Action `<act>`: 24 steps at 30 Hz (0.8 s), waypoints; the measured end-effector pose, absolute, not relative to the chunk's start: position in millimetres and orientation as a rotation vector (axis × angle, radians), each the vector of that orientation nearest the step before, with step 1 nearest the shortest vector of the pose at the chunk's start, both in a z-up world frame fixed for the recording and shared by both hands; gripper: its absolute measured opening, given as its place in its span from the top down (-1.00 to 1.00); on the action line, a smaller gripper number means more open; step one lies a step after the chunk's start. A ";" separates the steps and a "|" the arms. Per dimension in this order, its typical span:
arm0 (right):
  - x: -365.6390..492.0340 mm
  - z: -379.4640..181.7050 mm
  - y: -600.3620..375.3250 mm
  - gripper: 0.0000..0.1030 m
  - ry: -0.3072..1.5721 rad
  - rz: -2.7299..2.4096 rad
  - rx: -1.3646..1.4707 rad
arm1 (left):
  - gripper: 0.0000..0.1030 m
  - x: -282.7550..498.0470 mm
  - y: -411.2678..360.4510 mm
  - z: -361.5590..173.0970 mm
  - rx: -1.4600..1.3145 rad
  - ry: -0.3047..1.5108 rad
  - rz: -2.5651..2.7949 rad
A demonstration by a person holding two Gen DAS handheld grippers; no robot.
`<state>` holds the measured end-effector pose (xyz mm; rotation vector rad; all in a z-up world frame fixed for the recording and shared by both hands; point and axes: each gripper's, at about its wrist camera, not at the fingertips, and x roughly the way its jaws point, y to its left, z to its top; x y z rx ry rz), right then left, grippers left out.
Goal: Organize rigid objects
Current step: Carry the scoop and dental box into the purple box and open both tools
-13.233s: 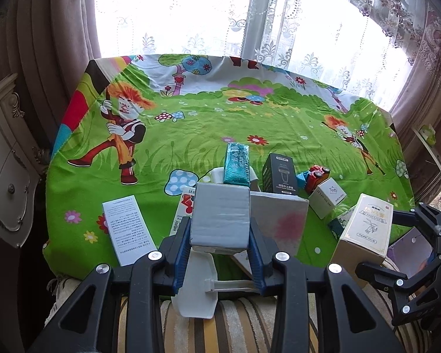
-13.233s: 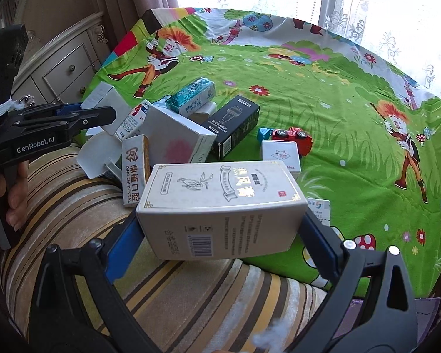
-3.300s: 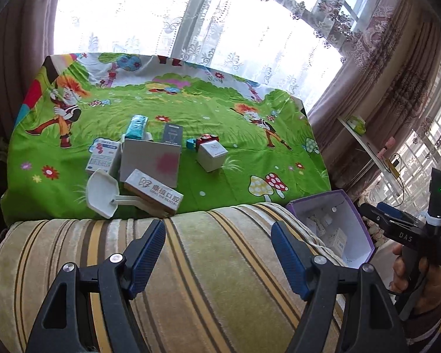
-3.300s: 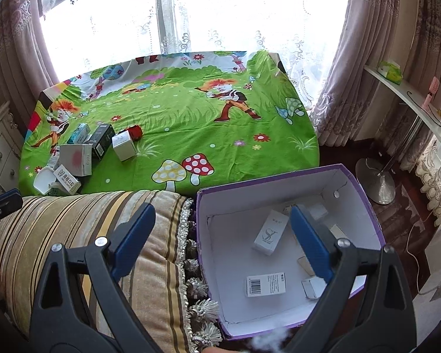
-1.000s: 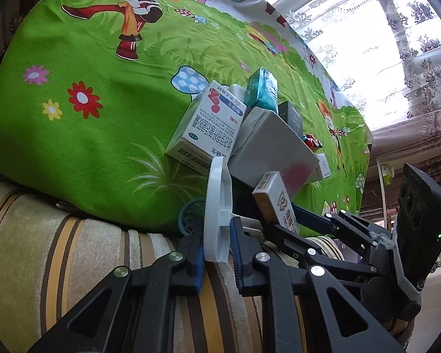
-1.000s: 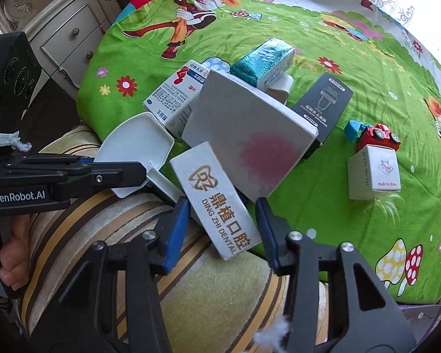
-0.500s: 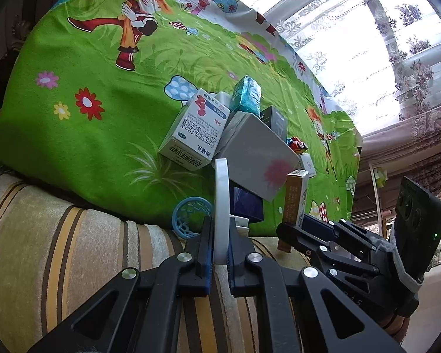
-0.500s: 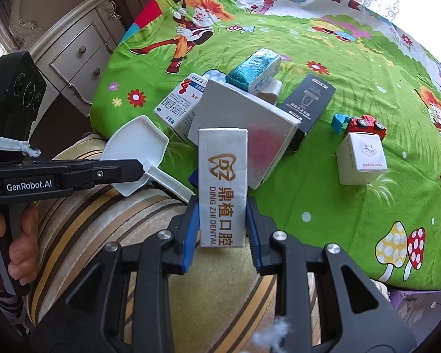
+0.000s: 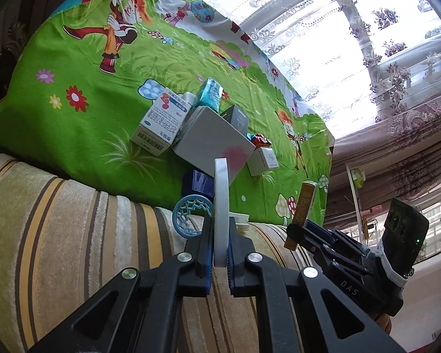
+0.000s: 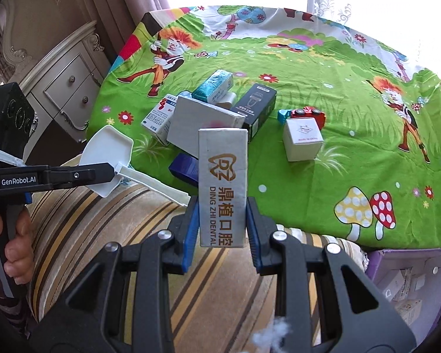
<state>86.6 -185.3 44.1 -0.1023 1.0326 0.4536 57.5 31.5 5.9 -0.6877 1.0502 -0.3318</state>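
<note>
Dental box (image 10: 222, 188): upright, pinched in right gripper (image 10: 222, 229) above striped cushion (image 10: 108, 235). White scoop (image 10: 108, 158): pinched edge-on in left gripper (image 9: 219, 253). Remaining boxes (image 10: 203, 120) clustered on green cartoon cloth (image 10: 338, 135). Purple bin (image 10: 408, 276): lower right.

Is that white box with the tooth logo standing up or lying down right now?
Upright. The dental box stands on end between the right gripper fingers, which are shut on its sides, lifted above the striped cushion.

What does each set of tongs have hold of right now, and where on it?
Left tongs: the white plastic scoop, clamped edge-on across its bowel-end rim. Right tongs: the DING ZHI DENTAL box, upright, gripped by its two long sides near the bottom.
</note>
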 end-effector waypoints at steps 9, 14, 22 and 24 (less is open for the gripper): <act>56.0 55.2 -237.7 0.33 1.002 0.365 -0.030 | 0.84 50.1 -6.7 22.0 -0.656 1.044 -0.429; 41.3 62.0 -268.9 0.33 0.978 0.291 -0.005 | 0.85 48.3 -28.6 27.5 -0.639 1.048 -0.474; 21.9 65.4 -319.6 0.33 0.957 0.164 0.018 | 0.84 45.2 -72.5 35.4 -0.587 1.065 -0.554; 17.0 66.2 -331.7 0.33 0.953 0.130 0.021 | 0.84 44.6 -84.8 37.9 -0.573 1.068 -0.577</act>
